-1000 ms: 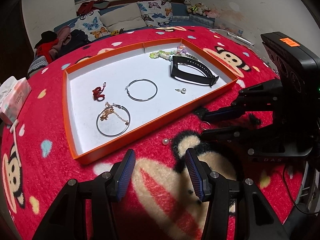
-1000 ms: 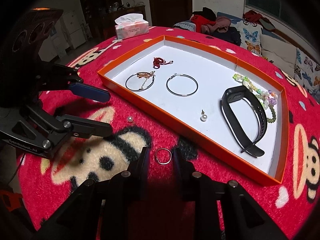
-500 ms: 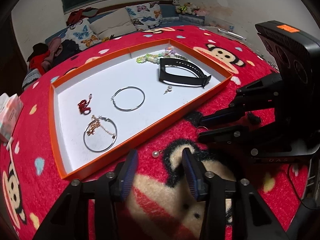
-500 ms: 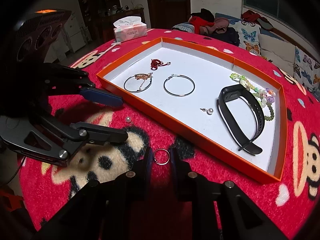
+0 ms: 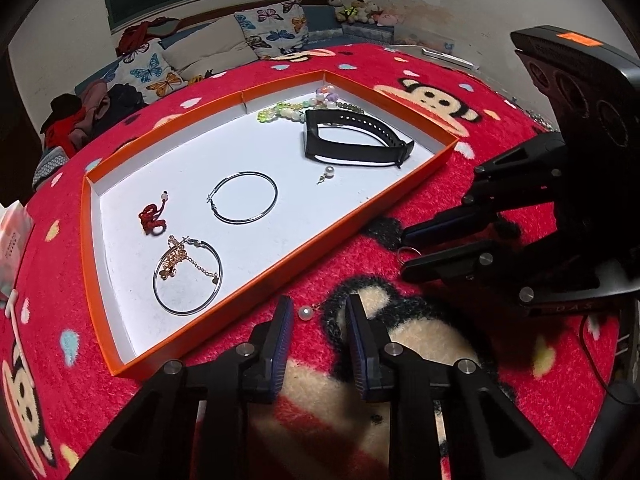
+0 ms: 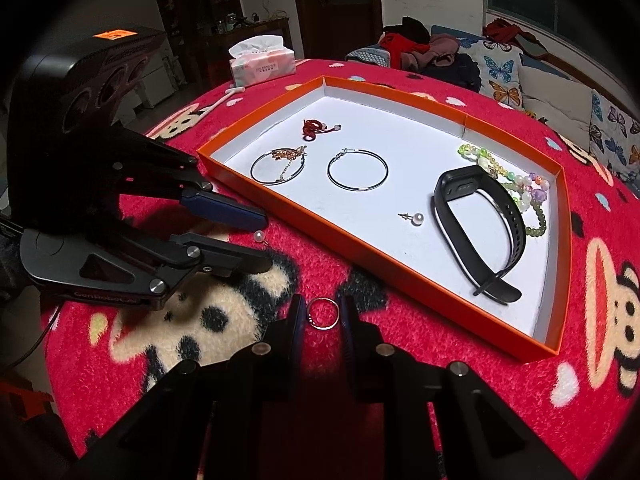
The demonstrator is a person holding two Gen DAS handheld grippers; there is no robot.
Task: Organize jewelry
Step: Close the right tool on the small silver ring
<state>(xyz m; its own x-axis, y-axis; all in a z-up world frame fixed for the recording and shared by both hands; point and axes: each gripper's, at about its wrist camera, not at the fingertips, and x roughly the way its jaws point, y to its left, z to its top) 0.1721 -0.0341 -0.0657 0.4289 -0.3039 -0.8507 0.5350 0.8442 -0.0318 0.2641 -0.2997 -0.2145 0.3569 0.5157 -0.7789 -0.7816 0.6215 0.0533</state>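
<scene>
1. Left wrist view: the left tongs [image 5: 316, 312] point down at the red monkey-print table [image 5: 472, 92], just outside the near wall of the orange tray [image 5: 304, 272]. A loose pearl earring [image 5: 305, 312] lies on the cloth between the two blue pads, nearer the left-hand one, its thin post pointing across the gap toward the other. The jaws have just been closing around it, but bare cloth shows on both sides of the pearl, so they stand narrowly open with nothing gripped.

2. Same view: the right tongs [image 5: 404, 249] sit further along the same tray wall, their fingers bracketing a small metal ring [image 5: 403, 251].

3. Right wrist view: the right tongs [image 6: 323, 312] straddle the ring [image 6: 323, 313], a thin silver band lying flat on the cloth outside the tray [image 6: 416, 280]. The pads look to be touching its rim on both sides, so the tongs appear closed on it. It has not left the cloth.

4. Same view: the left tongs [image 6: 268, 240] lie further along that tray wall with the pearl [image 6: 258, 235] between their tips. Each hand is nearest its own piece. A matching pearl stud [image 6: 416, 218] already lies inside the tray beside the black wristband [image 6: 480, 216].
</scene>
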